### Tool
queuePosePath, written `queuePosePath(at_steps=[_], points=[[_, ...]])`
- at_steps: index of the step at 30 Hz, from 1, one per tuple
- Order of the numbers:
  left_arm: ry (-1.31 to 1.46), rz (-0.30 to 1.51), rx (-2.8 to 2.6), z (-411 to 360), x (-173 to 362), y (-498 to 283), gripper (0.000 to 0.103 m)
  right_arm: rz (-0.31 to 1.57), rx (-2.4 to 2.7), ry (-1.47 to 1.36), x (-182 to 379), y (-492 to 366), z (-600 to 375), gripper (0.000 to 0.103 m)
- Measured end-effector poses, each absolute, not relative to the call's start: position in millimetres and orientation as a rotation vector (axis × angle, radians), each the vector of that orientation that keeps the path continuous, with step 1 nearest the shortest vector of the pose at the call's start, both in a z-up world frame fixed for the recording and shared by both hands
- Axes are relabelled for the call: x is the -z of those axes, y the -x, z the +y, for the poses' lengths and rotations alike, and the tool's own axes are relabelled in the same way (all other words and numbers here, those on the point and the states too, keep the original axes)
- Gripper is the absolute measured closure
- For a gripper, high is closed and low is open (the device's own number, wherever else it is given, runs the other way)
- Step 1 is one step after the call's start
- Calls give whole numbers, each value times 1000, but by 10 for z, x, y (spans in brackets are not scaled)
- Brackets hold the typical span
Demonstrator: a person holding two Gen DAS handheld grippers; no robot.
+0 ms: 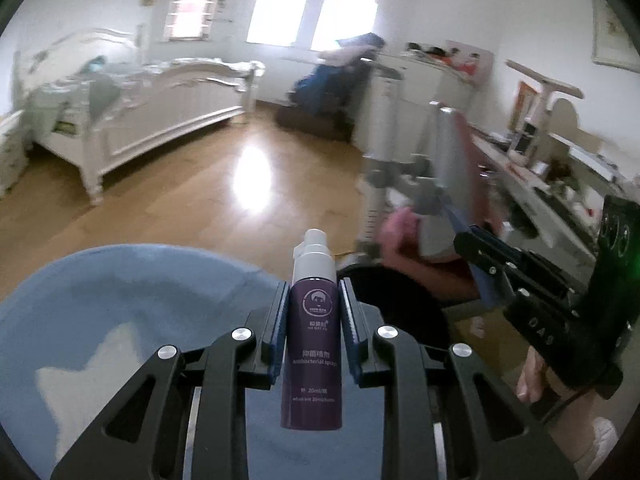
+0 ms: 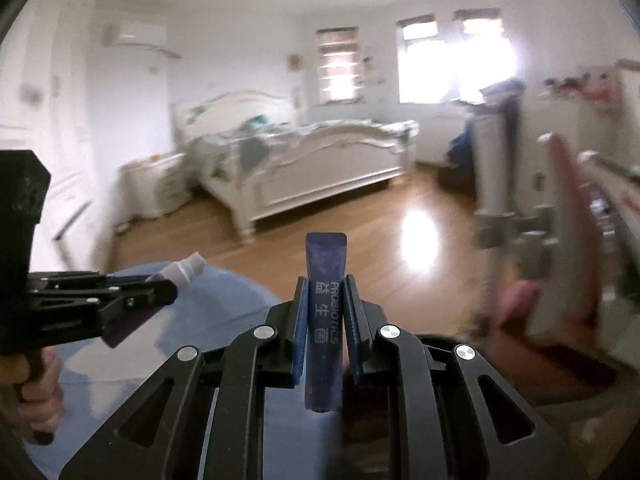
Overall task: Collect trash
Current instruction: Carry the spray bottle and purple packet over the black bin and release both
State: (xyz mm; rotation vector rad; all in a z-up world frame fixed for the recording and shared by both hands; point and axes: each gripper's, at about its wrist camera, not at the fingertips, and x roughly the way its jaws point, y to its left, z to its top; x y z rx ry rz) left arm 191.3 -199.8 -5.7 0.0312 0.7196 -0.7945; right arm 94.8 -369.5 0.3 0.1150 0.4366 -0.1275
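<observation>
Left gripper [image 1: 314, 308] jaws pinch the purple spray bottle [image 1: 313, 344], right gripper [image 2: 326, 312] jaws pinch the blue sachet [image 2: 325, 320], both carried above the floor [image 1: 192, 200]. Best to keep both squeezes firm and level until a bin is underneath

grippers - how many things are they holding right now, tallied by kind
spray bottle: 1, purple, clamped upright in the left gripper as the purple spray bottle
sachet: 1, blue, printed PROBIOTICS, clamped in the right gripper as the blue sachet
total: 2 held things, one per gripper
</observation>
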Motion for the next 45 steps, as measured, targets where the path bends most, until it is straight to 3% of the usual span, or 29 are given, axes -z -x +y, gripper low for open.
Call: queuePosePath(at_steps=[11,26,29,30,32,33,34,35,36,37,38,39,40,45], points=[[-84,761,942,-3054,271,-1806,78,476,258,-89,272,-871,-4311,85],[-120,832,962,-3351,591,-1985,78,526,335,-41,495,-1059,-4474,85],[-130,833,955,-3419,621,-2029,75,540,382,-13,514,-1117,-4506,77],[-137,829,953,-3431,624,-2037,71,543,395,-2,517,-1129,-4511,77],[-154,820,946,-3446,613,-2044,48,550,409,20,522,-1127,-4517,77],[-154,809,945,-3428,595,-2038,28,552,416,32,522,-1121,-4513,77],[-145,788,948,-3391,566,-2016,17,552,422,39,517,-1111,-4510,77],[-142,772,950,-3358,540,-1997,14,550,425,43,510,-1089,-4501,77],[-147,764,949,-3309,510,-1965,14,545,421,41,490,-1053,-4479,73],[-154,764,946,-3271,486,-1941,14,537,414,37,485,-1020,-4474,50],[-152,763,940,-3217,462,-1926,13,512,442,33,457,-960,-4454,40],[-145,759,936,-3159,431,-1914,13,490,449,27,433,-896,-4428,22],[-127,750,925,-3014,373,-1880,8,453,417,3,389,-805,-4399,14],[-106,687,741,-2283,125,-1663,5,403,251,-105,218,-641,-4105,10]])
